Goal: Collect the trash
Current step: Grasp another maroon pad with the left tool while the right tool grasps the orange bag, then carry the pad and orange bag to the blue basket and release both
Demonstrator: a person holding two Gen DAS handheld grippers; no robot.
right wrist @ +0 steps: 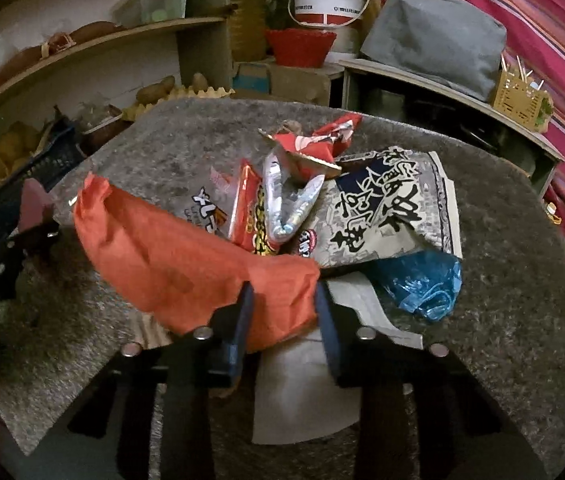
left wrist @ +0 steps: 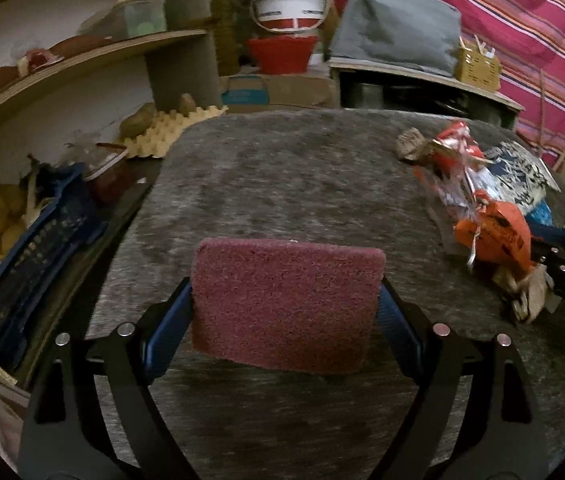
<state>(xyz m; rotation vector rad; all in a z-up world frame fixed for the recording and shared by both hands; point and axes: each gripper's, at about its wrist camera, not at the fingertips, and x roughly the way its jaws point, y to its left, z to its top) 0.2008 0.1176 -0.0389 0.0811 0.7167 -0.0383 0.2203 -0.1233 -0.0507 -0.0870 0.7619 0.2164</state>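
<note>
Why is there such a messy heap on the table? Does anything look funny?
Yes. Crumpled wrappers lie heaped askew on the grey table, with a blue plastic bag bunched at the edge. The right tongs pinch an orange bag. Oddly, the left tongs hold a maroon scrubbing pad instead of trash.

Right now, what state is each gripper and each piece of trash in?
Left gripper: jaws wide, clamped on the maroon scouring pad.
Right gripper: shut on the orange bag.
Orange bag: crumpled, one edge pinched, lying on the pile.
Black-and-white snack packet: opened, flat on the table.
Red wrapper: crumpled atop the pile.
Blue plastic bag: scrunched, beside the packet.
</note>
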